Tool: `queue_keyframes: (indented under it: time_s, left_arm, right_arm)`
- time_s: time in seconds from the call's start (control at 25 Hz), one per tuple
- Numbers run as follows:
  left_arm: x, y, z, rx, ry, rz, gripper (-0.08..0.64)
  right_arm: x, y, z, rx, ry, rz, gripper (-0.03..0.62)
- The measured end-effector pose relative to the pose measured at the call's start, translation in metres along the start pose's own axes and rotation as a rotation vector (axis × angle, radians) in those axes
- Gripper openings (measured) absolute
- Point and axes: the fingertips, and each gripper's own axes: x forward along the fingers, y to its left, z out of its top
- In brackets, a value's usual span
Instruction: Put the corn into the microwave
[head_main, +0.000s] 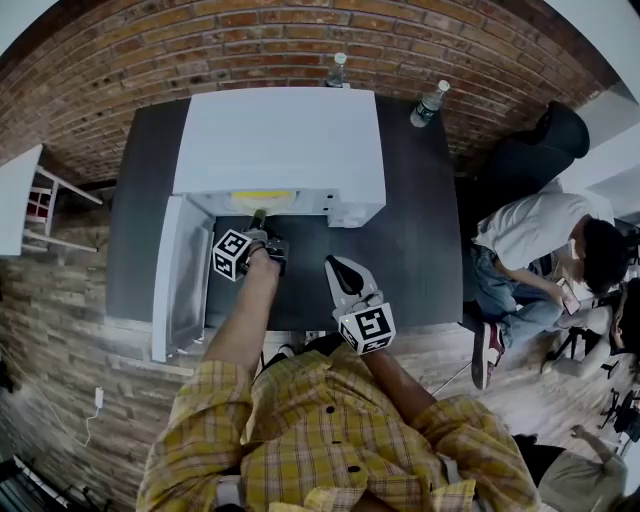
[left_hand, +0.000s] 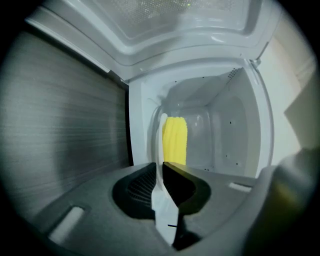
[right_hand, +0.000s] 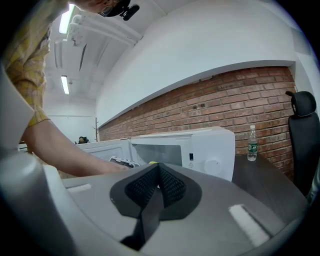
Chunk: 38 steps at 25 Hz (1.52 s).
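The white microwave (head_main: 280, 140) stands on the dark table (head_main: 420, 250), its door (head_main: 180, 275) swung open to the left. Inside the cavity lies the yellow corn (left_hand: 175, 140) on a thin white plate (left_hand: 156, 131); in the head view the corn (head_main: 262, 197) shows as a yellow strip at the mouth. My left gripper (head_main: 260, 216) reaches into the opening, and its jaws (left_hand: 163, 166) are shut on the plate's near rim. My right gripper (head_main: 336, 266) hovers over the table in front of the microwave (right_hand: 200, 150), shut (right_hand: 159, 168) with nothing in it.
Two water bottles (head_main: 338, 70) (head_main: 428, 103) stand at the table's back edge by the brick wall. A black office chair (head_main: 545, 140) and a seated person (head_main: 530, 250) are to the right. A white stool (head_main: 40, 205) is at the left.
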Motion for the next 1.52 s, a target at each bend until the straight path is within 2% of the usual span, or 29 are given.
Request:
queue_keyframes:
  time_s: [0.12, 0.4, 0.68, 0.88, 1.04, 1.4, 1.52]
  left_arm:
    - [0.002, 0.007, 0.002, -0.016, 0.005, 0.025, 0.078]
    - [0.000, 0.006, -0.001, -0.032, 0.024, 0.019, 0.087]
    - [-0.015, -0.005, -0.007, -0.047, 0.048, -0.032, 0.086]
    - [-0.031, -0.012, -0.011, -0.034, 0.059, -0.054, 0.064]
    - [-0.047, -0.023, -0.019, -0.014, 0.085, -0.083, 0.000]
    - [-0.093, -0.060, -0.031, 0.017, 0.130, -0.184, 0.000]
    - [-0.111, -0.067, -0.037, 0.067, 0.158, -0.194, -0.002]
  right_arm:
    - [0.000, 0.001, 0.000, 0.000, 0.002, 0.003, 0.003]
    - [0.000, 0.001, -0.002, 0.001, 0.010, -0.001, 0.003]
    - [0.002, 0.004, -0.007, -0.011, 0.034, -0.017, 0.003]
    - [-0.001, 0.008, -0.009, -0.021, 0.049, -0.035, 0.003]
    - [-0.002, 0.013, -0.008, -0.032, 0.053, -0.045, 0.003]
    - [-0.008, 0.032, -0.005, -0.024, 0.049, -0.063, 0.003]
    - [-0.012, 0.039, -0.004, -0.032, 0.048, -0.070, 0.003]
